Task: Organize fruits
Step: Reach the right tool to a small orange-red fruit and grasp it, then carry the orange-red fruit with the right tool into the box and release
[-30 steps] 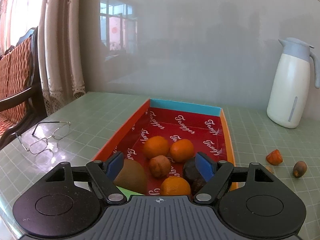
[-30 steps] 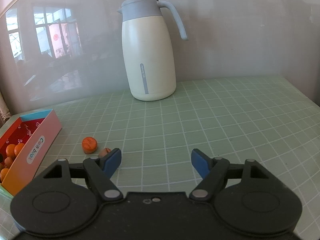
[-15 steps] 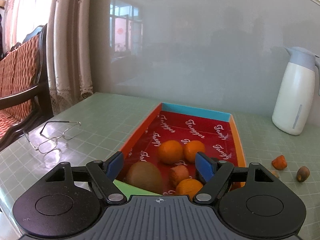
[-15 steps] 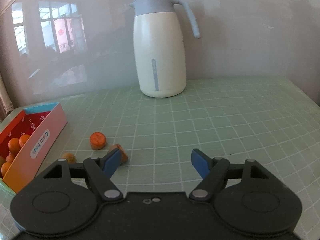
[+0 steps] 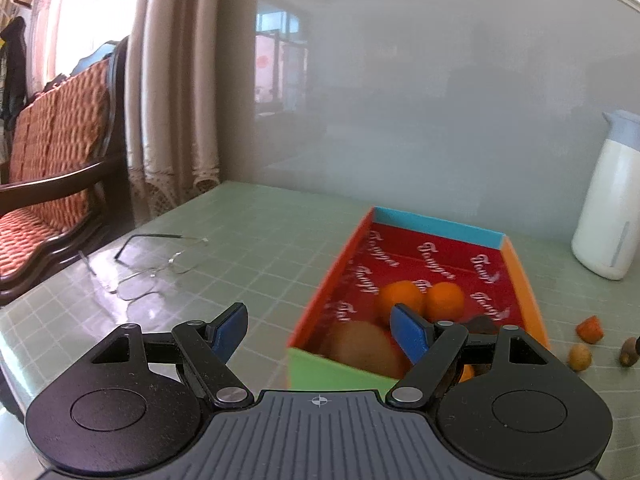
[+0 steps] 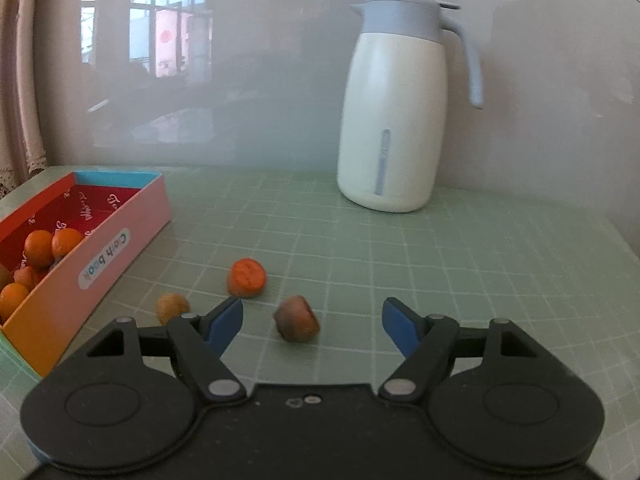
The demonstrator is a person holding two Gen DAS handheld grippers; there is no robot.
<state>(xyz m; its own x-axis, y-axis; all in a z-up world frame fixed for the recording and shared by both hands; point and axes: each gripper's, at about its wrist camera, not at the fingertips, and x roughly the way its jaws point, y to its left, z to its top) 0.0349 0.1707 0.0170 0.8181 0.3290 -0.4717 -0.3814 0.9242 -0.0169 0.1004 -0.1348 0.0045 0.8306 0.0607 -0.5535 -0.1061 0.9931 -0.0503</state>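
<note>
1. Green gridded table [image 6: 440,264] carries everything; a pale wall runs along its far edge.
2. Left gripper [image 5: 318,330] has its jaws standing wide, nothing between the blue pads; it hangs over the near end of the box, its right pad in front of the fruit inside.
3. Right gripper [image 6: 312,322] also has its jaws spread wide, gripping nothing; the brownish fruit [image 6: 297,323] lies on the table in the gap between the pads, touching neither.
4. Box [image 6: 120,248], a shallow tray with red lining, pink and orange side and blue far end, sits toward the table's left side.
5. Inside the box: two oranges [image 5: 420,298] side by side mid-tray, a kiwi [image 5: 362,346] at the near end, plus more small orange fruit near the right wall, partly hidden.
6. Loose on the table right of the box: orange-red fruit [image 6: 247,278], small tan fruit [image 6: 172,307] nearer the box, and the brownish one. All three apart from each other.
7. White jug [image 6: 394,120] with grey-blue lid and handle stands upright at the far edge.
8. Eyeglasses [image 5: 156,264] lie near the table's left edge, well apart from the box.
9. Chair [image 5: 52,152] with orange woven back and a curtain [image 5: 172,92] stand past the left edge.
</note>
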